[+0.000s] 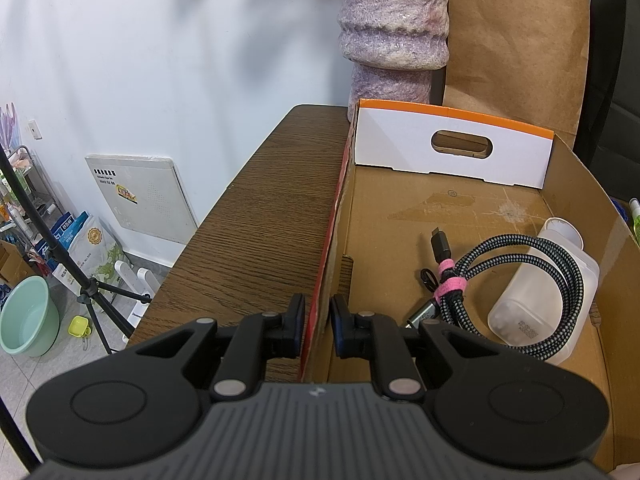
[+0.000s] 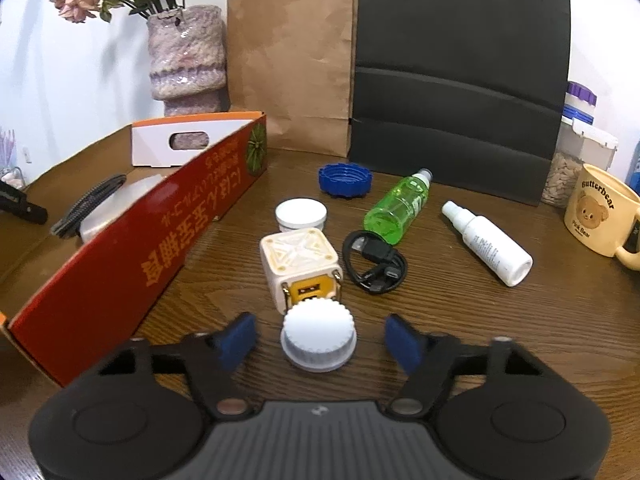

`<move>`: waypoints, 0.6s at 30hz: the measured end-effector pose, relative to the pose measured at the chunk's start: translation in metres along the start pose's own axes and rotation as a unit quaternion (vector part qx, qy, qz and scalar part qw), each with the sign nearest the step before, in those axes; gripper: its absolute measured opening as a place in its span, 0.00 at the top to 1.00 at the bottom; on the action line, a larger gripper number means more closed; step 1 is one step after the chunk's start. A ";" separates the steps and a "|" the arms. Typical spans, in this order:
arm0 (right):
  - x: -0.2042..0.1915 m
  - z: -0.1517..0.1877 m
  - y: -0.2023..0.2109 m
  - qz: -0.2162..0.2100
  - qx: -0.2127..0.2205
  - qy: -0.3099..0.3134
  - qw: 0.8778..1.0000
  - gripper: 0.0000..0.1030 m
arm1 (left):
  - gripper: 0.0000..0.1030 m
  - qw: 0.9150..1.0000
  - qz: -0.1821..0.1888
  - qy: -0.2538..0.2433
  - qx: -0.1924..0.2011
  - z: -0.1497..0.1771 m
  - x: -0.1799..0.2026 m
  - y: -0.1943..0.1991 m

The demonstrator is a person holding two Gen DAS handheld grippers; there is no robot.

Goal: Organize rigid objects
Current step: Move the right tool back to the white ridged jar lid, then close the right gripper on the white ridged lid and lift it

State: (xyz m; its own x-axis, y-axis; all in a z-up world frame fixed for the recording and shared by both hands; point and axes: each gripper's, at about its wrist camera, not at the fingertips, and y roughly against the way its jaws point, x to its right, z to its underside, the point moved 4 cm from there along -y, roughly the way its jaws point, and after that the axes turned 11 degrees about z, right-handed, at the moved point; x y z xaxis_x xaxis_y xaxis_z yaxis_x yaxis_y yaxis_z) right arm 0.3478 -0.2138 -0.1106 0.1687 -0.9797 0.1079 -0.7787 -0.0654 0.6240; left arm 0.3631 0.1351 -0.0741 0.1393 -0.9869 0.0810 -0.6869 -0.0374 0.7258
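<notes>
Big cardboard box (image 1: 460, 216) on the left, its near wall pinched tight by the left gripper (image 1: 317, 326). Cable (image 1: 520, 280) inside. Right gripper (image 2: 318, 338) spread around the white cap (image 2: 318, 336) on the table (image 2: 480, 320), pads not touching.

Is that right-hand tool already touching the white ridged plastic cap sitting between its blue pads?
Apart. The right wrist view shows the right tool straddling the white ridged plastic cap, with bare wooden table visible between the cap and each pad.
</notes>
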 end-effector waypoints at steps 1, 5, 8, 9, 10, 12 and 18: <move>0.000 0.000 0.001 -0.001 0.001 0.001 1.000 0.49 | 0.86 1.000 0.000 0.000 0.000 0.000 0.000 0.000; -0.002 -0.001 0.003 -0.003 0.003 0.002 1.000 0.62 | 0.86 1.000 0.000 0.000 0.000 0.000 0.000 0.000; -0.001 -0.001 0.002 -0.001 0.003 0.000 1.000 0.62 | 0.86 1.000 0.000 0.000 0.000 0.000 0.000 0.000; -0.001 -0.001 0.002 0.000 0.003 0.000 1.000 0.62 | 0.86 1.000 0.000 0.000 0.000 0.000 0.000 0.000; -0.001 -0.001 0.002 0.002 0.004 0.000 1.000 0.62 | 0.86 1.000 0.000 0.000 0.000 0.000 0.000 0.000; 0.000 -0.001 0.003 0.003 0.005 -0.001 1.000 0.62 | 0.86 1.000 0.000 0.000 0.000 0.000 0.000 0.000; 0.000 -0.003 0.008 0.007 0.013 0.001 1.000 0.62 | 0.86 1.000 0.000 0.000 0.000 0.000 0.000 0.000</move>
State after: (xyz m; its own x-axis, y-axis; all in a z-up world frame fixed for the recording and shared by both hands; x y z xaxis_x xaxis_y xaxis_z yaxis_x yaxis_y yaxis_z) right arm 0.3435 -0.2142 -0.1032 0.1594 -0.9801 0.1186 -0.7969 -0.0568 0.6014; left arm 0.3630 0.1352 -0.0741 0.1394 -0.9869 0.0811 -0.6870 -0.0374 0.7257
